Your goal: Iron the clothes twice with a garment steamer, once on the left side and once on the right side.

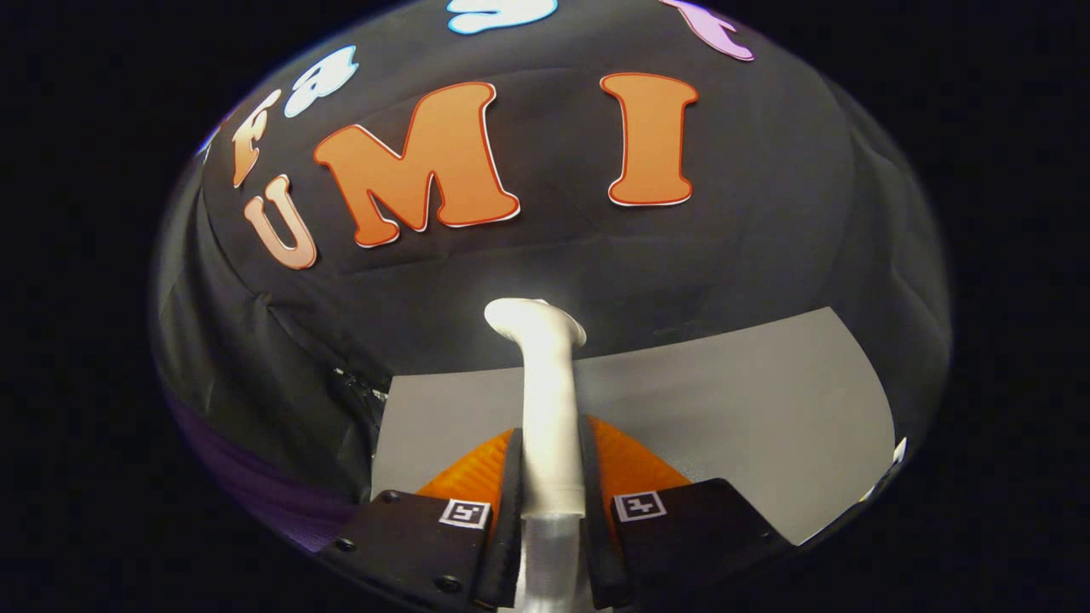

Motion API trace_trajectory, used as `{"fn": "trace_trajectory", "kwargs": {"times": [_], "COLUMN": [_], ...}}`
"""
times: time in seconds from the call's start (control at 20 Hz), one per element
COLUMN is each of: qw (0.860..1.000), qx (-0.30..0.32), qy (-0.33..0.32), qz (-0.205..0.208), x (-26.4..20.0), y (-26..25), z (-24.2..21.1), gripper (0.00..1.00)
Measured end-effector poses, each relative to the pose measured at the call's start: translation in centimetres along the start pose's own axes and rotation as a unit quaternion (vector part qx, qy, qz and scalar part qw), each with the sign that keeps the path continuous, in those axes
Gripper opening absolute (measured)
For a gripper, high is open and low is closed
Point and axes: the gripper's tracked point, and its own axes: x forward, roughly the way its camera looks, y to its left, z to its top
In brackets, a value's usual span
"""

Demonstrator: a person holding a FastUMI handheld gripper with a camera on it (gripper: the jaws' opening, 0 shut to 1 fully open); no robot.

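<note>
Steamer [549, 400] is already in your grip: its white handle runs up between the two fingers [511, 494], and both pads press on it from either side, so the gripper [552, 511] is pinching the steamer and not spread. The head bends at the top, beyond the fingertips, and it seems to face forward, away from you, toward the booth wall [766, 238]; the fisheye bends the shape, so take that as likely and not certain.

You hold it over the grey worktop [749, 409], whose far edge meets the wall just behind the steamer's head. Something orange [630, 464] sits just ahead of the fingers on both sides of the handle; you cannot tell from this view whether it is part of the steamer or a separate thing.

As for progress, picking up the tool is done. No garment can be made out ahead of the head, so nothing here tells you whether a pass has been made. Judge both passes, left side and right side, as still to do until the clothes come before the head.
</note>
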Motion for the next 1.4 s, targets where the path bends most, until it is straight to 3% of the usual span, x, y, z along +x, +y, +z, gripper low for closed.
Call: {"fn": "trace_trajectory", "kwargs": {"times": [0.3, 0.6, 1.0, 1.4], "qw": [0.997, 0.987, 0.957, 0.932], "qx": [0.011, 0.033, 0.063, 0.068], "qy": [-0.079, -0.153, -0.278, -0.342], "qz": [0.011, -0.017, -0.051, -0.095], "x": [-4.7, -11.7, -24.1, -36.8], "y": [1.7, 2.6, 5.1, 9.2], "z": [1.5, 1.3, -0.4, -5.0], "gripper": [0.4, 0.39, 0.39, 0.39]}}
